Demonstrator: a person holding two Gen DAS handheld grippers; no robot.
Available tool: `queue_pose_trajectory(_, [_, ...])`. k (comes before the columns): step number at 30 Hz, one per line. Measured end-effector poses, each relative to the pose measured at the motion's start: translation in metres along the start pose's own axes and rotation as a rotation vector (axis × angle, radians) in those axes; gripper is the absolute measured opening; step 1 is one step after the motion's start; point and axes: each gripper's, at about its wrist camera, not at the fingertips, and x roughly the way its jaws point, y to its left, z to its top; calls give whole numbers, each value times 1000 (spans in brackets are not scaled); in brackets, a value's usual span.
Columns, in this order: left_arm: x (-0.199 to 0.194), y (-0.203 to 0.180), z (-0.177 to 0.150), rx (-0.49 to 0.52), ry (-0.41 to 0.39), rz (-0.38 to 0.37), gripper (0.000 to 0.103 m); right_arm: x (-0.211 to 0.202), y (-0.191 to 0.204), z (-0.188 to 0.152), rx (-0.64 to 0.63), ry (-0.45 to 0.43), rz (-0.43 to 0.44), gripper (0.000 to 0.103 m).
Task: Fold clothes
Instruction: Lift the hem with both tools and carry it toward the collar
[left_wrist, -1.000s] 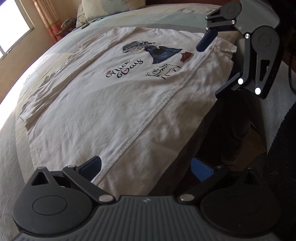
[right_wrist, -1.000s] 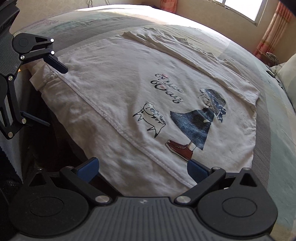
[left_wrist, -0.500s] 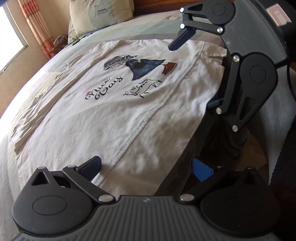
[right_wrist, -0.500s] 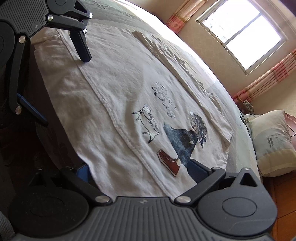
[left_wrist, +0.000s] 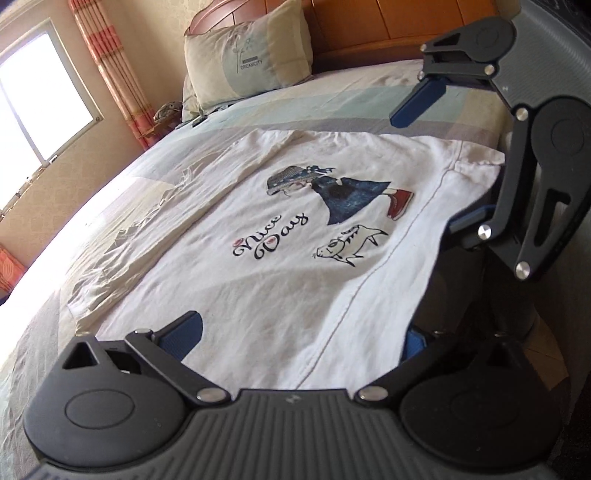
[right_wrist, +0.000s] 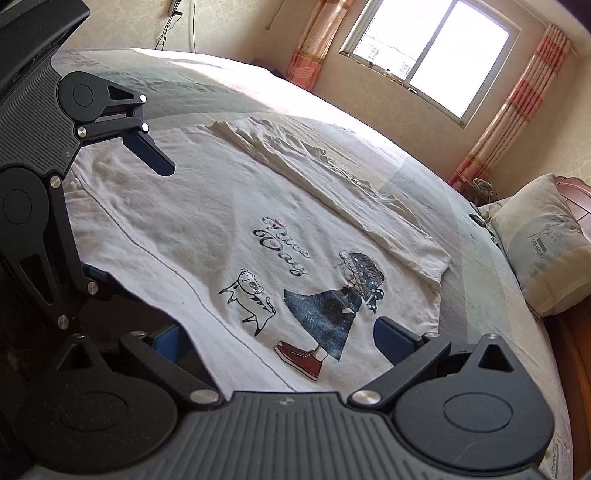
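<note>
A white T-shirt (left_wrist: 280, 266) with a "Nice Day" print lies flat on the bed, its near side edge hanging over the bed's side. My left gripper (left_wrist: 299, 336) is open and straddles that edge near the hem; one finger is over the cloth, the other is past the edge. My right gripper (right_wrist: 282, 341) is also open and straddles the same edge of the shirt (right_wrist: 207, 229) closer to the pillow. Each gripper shows in the other's view: the right gripper (left_wrist: 443, 162) at the upper right, the left gripper (right_wrist: 123, 212) at the left. Neither holds cloth.
A pillow (left_wrist: 247, 62) leans on the wooden headboard (left_wrist: 369, 29). A window (right_wrist: 432, 48) with striped curtains (right_wrist: 517, 99) is on the far wall. The striped bedsheet (left_wrist: 110, 229) spreads beyond the shirt. Floor (left_wrist: 546, 347) shows beside the bed.
Both grippers have dropped lower and tilted up along the shirt's near edge, bringing the pillow and window into view. Their jaws stay open. The shirt has not moved.
</note>
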Motion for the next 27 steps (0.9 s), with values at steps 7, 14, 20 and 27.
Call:
queue_pose_trajectory(7, [-1, 8, 9, -13, -7, -8, 102, 23, 21, 2, -21, -4, -6, 103])
queue_pose_trajectory(14, [1, -6, -5, 86, 10, 16, 102, 24, 20, 6, -1, -53, -129, 103])
queue_pose_trajectory(20, [13, -20, 0, 129, -32, 106, 102, 21, 16, 10, 16, -82, -134, 103])
queue_pose_trajectory(27, [7, -14, -23, 219, 12, 240, 102, 35, 18, -8, -48, -16, -179, 103])
